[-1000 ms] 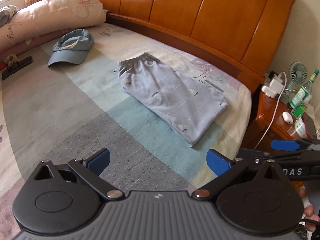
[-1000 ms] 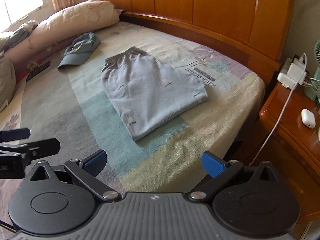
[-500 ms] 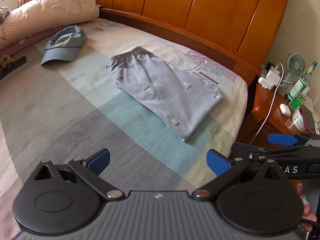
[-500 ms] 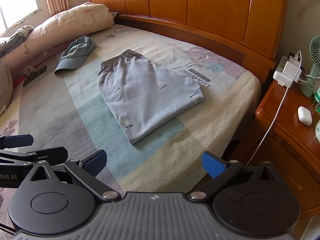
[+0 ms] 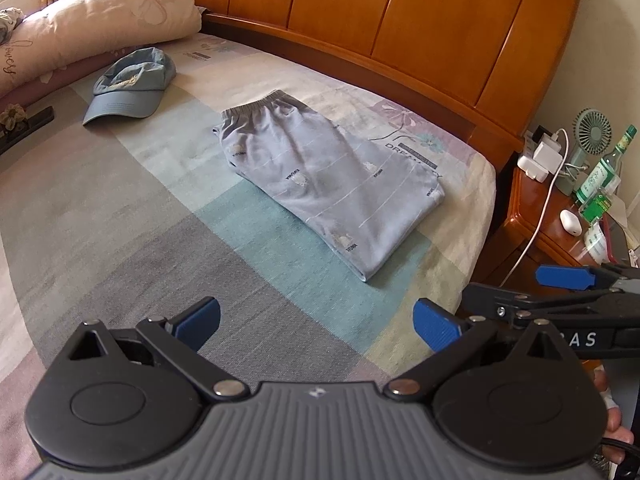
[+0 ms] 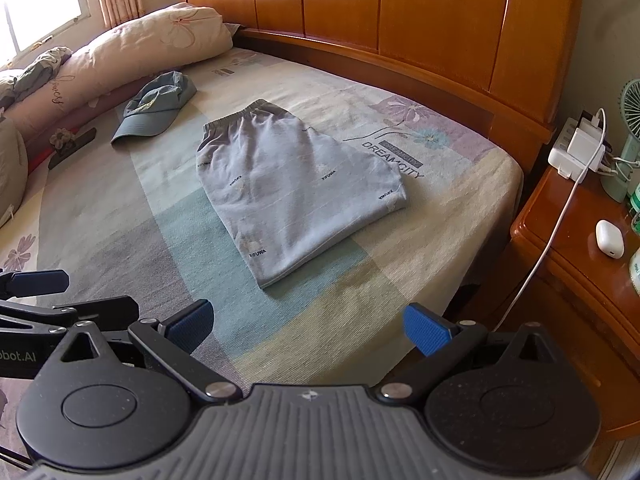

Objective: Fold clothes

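The pale blue shorts (image 5: 320, 176) are laid flat near the centre of each frame, on the bed (image 5: 120, 216), apparently already halved lengthwise, with the elastic waistband turned toward the upper left and the hem toward the lower right, near the mattress edge. No part of them is touched by either tool.

The left gripper (image 5: 316, 320) is held low in its own view, well short of the hem, with its blue fingers (image 5: 198, 318) spread wide and nothing between them. The right gripper (image 6: 306, 322) is held likewise, its fingers (image 6: 426, 330) spread and empty; each tool is seen at the edge of the other's frame.

A blue cap (image 5: 130, 86) is seen at the upper left, apart from the shorts, with a rolled quilt (image 5: 100, 20) behind it and the wooden headboard (image 5: 400, 28) across the top. At the right, a nightstand (image 6: 580, 272) is crowded with a charger block (image 6: 578, 148), a trailing white cable (image 6: 548, 248), a small fan (image 5: 592, 132) and a green bottle (image 5: 602, 172).

Judged from this, a crosswise fold is probably next. If only the top layer is pinched at the hem, the halves could be dragged apart and the fold spoiled. Uneven lifting by the two tools could skew the edges. A wide swing on the right could snag the cable or knock the bottle.
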A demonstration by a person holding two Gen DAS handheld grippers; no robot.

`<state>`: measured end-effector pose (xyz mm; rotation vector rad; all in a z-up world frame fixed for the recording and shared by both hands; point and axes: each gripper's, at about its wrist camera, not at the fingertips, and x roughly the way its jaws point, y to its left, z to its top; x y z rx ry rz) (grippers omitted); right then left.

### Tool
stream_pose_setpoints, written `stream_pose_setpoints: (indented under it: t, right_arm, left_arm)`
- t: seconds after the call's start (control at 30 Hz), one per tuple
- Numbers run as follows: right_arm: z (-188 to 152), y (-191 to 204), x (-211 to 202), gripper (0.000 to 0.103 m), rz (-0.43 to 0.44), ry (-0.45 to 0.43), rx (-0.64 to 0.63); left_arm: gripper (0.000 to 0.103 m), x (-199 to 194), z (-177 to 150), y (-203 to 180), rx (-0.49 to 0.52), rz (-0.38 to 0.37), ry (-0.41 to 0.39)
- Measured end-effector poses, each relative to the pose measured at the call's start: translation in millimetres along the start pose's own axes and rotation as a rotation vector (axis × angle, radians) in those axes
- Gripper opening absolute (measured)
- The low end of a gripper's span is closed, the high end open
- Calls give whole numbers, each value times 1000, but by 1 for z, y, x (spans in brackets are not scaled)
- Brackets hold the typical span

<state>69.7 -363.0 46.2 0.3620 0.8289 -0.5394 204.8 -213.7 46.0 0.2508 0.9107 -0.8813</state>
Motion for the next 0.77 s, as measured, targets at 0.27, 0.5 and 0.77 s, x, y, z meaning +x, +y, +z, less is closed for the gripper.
stream_pose_setpoints:
  t: [0.27, 0.5, 0.77]
  right_arm:
    - [1, -5, 2, 103, 7, 2, 7]
    - [1, -8, 2, 103, 8, 1, 13]
    - [0, -7, 1, 103, 4, 1, 8]
  left_arm:
    - [102, 4, 1, 0, -12, 2, 7]
    - [102, 2, 0, -4, 8, -6, -9]
    - [102, 0, 0, -7, 18, -10, -23]
